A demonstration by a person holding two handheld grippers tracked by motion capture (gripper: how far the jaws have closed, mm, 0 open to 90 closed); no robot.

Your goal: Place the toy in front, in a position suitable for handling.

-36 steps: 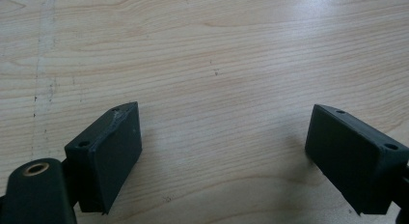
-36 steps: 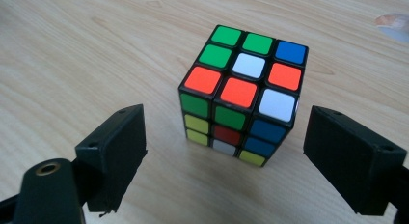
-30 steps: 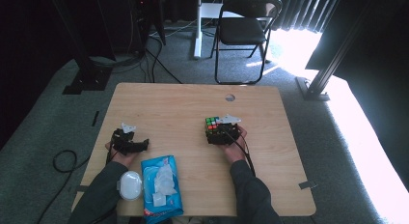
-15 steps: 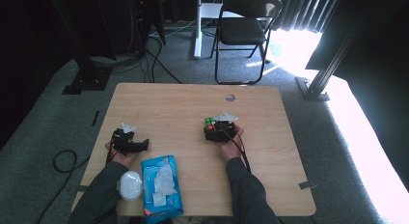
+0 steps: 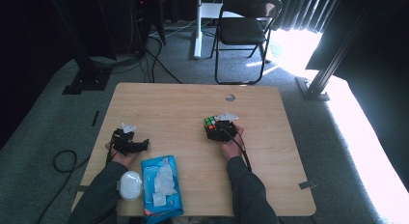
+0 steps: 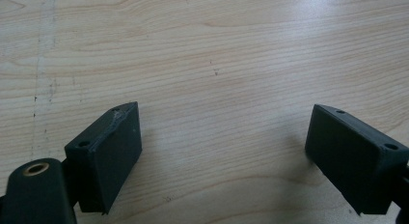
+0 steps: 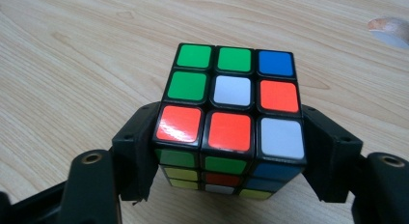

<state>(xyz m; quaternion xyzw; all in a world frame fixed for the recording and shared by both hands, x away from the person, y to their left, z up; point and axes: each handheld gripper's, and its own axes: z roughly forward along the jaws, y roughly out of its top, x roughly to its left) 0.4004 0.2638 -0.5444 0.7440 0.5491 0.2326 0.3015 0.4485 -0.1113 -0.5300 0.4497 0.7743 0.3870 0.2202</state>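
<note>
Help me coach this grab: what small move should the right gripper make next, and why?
Probably lift slightly. The right gripper has just been closing, and its jaws now flank the puzzle cube on both sides, seemingly touching, with the cube on the table.

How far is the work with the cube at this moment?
Done: the right gripper has reached the cube, and its jaws have just been closing, with the cube between them and both pads against its sides. In hand: the grasp; the cube sits on the table, not yet lifted. Left: whatever follows the lift. The left gripper is open over bare wood.
</note>
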